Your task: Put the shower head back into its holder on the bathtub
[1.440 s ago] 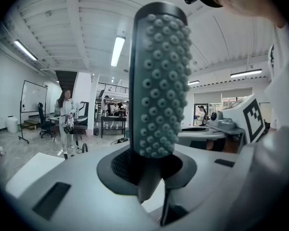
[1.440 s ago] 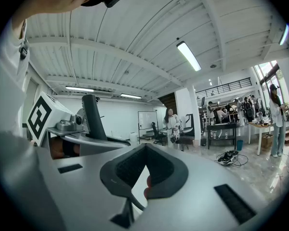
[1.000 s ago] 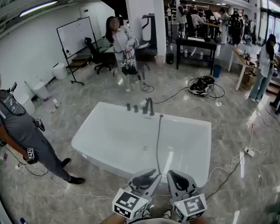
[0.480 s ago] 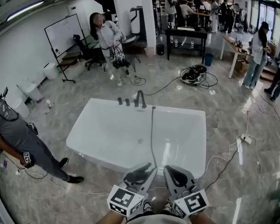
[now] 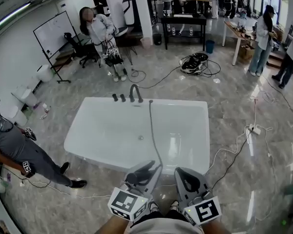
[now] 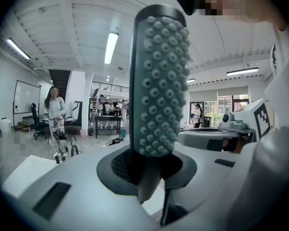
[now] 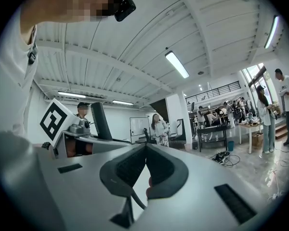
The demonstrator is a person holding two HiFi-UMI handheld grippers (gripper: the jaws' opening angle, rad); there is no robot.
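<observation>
I am holding the shower head [image 6: 159, 81] in my left tongs [image 5: 145, 172]; it is standing upright between the pads, a grey-green face studded with rounded nubs, its stem running down between them; its thin grey hose [image 5: 154, 135] is stretching from the near rim across the white rectangular bathtub [image 5: 88, 130] to the far rim; the dark spout [image 5: 135, 92] and two knobs [image 5: 115, 97] are sitting there, just left of the hose's end; I am not making out the holder itself.
</observation>
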